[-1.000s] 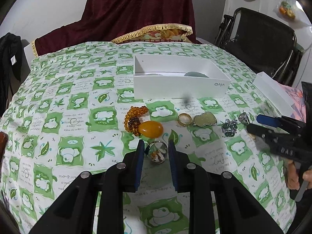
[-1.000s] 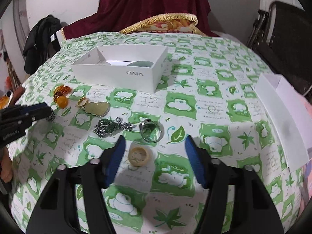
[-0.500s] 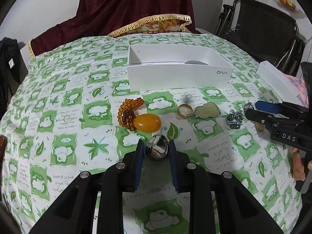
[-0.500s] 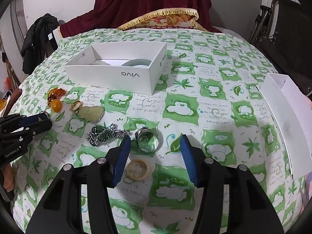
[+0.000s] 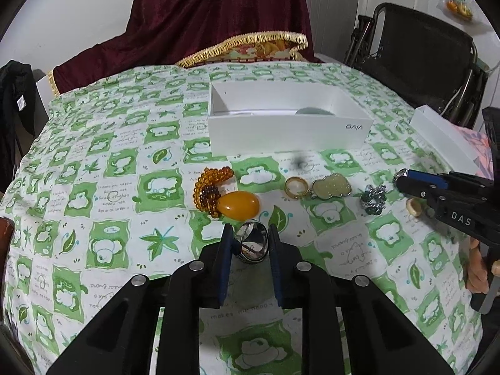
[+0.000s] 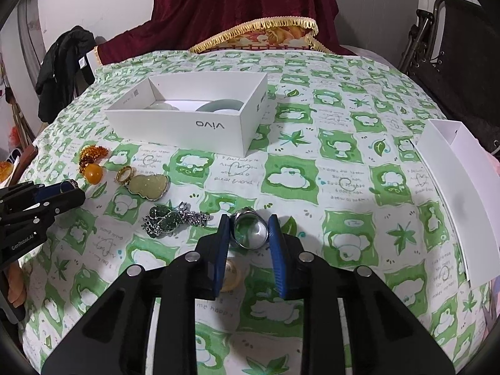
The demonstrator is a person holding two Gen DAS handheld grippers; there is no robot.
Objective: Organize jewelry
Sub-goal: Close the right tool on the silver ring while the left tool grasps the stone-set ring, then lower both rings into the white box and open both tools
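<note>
My left gripper (image 5: pixel 250 231) has a silver ring (image 5: pixel 251 243) between its blue pads, and its jaws are closing on it just above the cloth. My right gripper (image 6: pixel 248 220) has its jaws closing on a second silver ring (image 6: pixel 250 232), both pads touching it. A cream ring (image 6: pixel 231 276) lies under the right gripper's left finger. Ahead stands the open white box (image 5: pixel 287 137) with pale pieces inside. On the cloth lie an amber pendant with beads (image 5: pixel 239 204), a gold ring (image 5: pixel 295 187), a jade pendant (image 5: pixel 331 186) and a green stone piece (image 5: pixel 373 200).
The table wears a green and white patterned cloth (image 5: pixel 103 193). A white lid (image 6: pixel 459 187) lies at the right edge. A dark folding chair (image 5: pixel 422 62) stands behind on the right, a maroon draped cloth (image 5: pixel 218 15) at the back. A hand (image 5: pixel 476 268) holds the right gripper.
The right gripper's wide jaws moved forward past the cream ring and closed onto the second silver ring. The left gripper kept its ring, which has tilted between the pads.
</note>
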